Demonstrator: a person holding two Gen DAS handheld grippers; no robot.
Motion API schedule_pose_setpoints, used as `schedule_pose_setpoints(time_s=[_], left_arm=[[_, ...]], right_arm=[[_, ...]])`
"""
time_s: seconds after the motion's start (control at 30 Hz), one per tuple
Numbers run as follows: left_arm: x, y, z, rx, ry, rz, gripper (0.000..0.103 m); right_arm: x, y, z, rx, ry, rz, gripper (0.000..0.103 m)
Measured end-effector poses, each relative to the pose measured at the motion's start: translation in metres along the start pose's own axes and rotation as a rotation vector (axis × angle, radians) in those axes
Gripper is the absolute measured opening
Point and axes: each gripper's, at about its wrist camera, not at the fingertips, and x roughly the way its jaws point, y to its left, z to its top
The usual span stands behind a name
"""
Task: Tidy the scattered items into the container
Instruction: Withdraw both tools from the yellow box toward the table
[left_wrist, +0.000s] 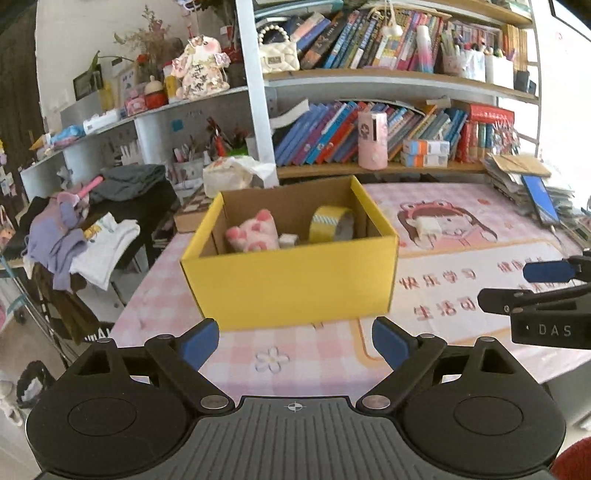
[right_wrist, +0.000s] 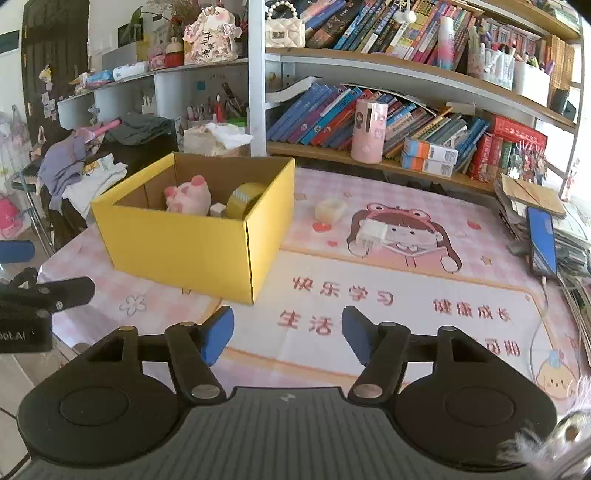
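Matt yellow cardboard box

Open, empty right claw near yellow box.

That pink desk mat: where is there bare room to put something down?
The mat is bare between the yellow box and the phone, in front of the white charger and small white case. Crowded: the paper stack at the right edge.

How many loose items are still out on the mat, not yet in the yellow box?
2: a pale soap-like block near the yellow box, and a white charger on the mat's cartoon face. The box may hide others.
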Motion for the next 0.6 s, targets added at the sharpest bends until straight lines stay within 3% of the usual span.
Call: schedule_pose_setpoints(time_s=[0.23, 0.6], left_arm=[[0.001, -0.012, -0.018, 0.024, 0.076, -0.031, 0.096], [0.004, -0.033, -0.020, 0.054, 0.097, -0.116, 0.098]], right_arm=[[-0.004, 0.002, -0.018, -0.001, 0.055, -0.038, 0.076], [-0.011, -0.017, -0.031, 0.045, 0.099, -0.092, 0.081]])
